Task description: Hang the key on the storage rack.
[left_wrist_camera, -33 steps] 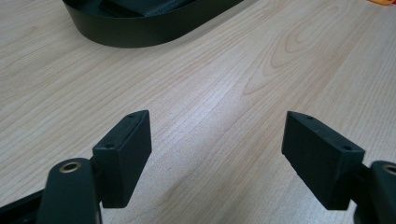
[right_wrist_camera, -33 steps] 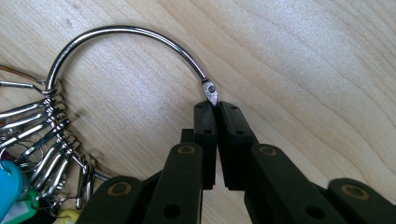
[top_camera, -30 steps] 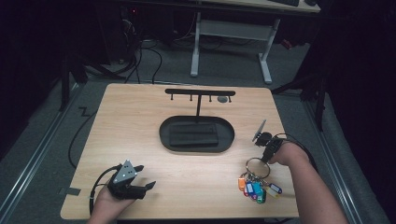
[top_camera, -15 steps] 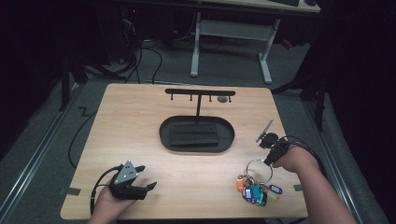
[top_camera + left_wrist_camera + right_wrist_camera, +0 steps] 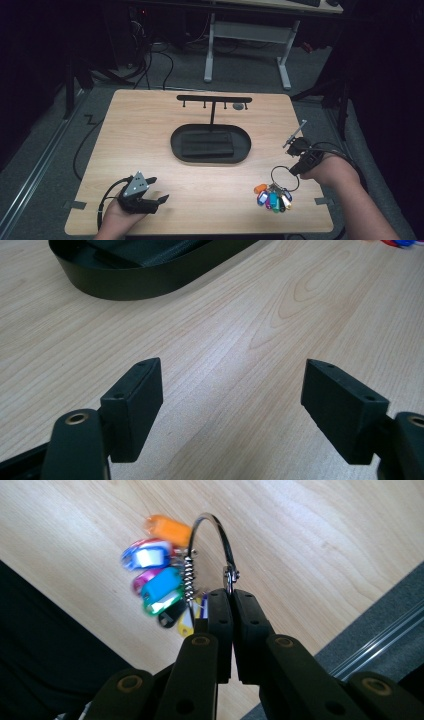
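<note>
Left of the black oval tray (image 5: 210, 145) we see the left gripper (image 5: 159, 201) gaping wide and empty, while right of it the right gripper (image 5: 229, 596) pinches one metal key ring (image 5: 215, 545) carrying roughly seven coloured tags (image 5: 161, 587) over the table (image 5: 150, 125).

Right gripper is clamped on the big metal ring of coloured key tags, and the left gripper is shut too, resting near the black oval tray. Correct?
Not quite. The left gripper is open, its jaws wide apart over bare wood in the left gripper view. The right gripper is clamped on the metal ring of coloured key tags.
</note>
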### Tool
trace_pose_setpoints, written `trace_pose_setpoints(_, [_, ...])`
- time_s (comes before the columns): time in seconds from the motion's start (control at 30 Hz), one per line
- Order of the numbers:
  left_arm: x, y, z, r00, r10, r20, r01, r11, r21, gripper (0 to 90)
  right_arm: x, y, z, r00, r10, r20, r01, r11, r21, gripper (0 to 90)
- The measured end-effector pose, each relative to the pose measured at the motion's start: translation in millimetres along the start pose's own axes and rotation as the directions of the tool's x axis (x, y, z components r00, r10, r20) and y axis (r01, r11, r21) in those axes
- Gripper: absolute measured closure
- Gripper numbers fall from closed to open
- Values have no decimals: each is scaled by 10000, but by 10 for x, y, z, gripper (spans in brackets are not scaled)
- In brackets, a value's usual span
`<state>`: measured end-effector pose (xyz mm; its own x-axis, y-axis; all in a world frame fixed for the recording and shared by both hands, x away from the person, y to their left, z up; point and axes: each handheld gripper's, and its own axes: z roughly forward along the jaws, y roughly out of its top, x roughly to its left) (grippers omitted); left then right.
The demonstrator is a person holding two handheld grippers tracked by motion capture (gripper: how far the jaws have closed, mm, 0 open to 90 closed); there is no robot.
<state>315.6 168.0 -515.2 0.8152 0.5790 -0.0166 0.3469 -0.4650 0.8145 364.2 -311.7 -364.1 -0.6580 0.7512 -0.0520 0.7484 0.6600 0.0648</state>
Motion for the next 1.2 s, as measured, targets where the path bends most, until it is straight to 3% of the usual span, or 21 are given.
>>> trace_pose_setpoints(0.03, [0, 0, 0, 10000, 0, 4, 0, 10000, -6, 252, 17, 0, -45, 9999, 114, 27, -114, 9999, 10, 880])
trace_pose_setpoints(0.07, [0, -1, 2, 10000, -3, -4, 3, 10000, -40, 252, 11, 3, -83, 9999, -114, 92, 115, 9999, -48, 880])
trace_pose_setpoints(0.1, [0, -1, 1, 10000, -2, -2, 2, 10000, -45, 253, 40, 2, -127, 9997, 242, 89, -242, 9997, 24, 881])
trace_pose_setpoints(0.13, [0, -1, 1, 10000, -3, 6, 3, 10000, -50, 252, 29, 8, -149, 9999, 1, 102, 0, 10000, -89, 881])
trace_pose_setpoints(0.33, [4, -5, 0, 10000, -3, 1, 3, 10000, -74, 253, 79, 58, -351, 9998, 112, 186, -110, 9999, -104, 880])
trace_pose_setpoints(0.37, [6, -5, 0, 10000, -18, -5, 18, 10000, -75, 252, 70, 70, -377, 9996, -102, 251, 105, 9998, -149, 881])
trace_pose_setpoints(0.73, [10, -8, 0, 10000, -19, -17, 19, 9999, -117, 252, 96, 223, -652, 9984, -221, 527, 240, 9991, -357, 881])
trace_pose_setpoints(1.2, [14, -15, -8, 10000, 15, -17, -15, 10000, -41, 251, 76, 489, -721, 9960, -519, 728, 557, 9971, -510, 882])
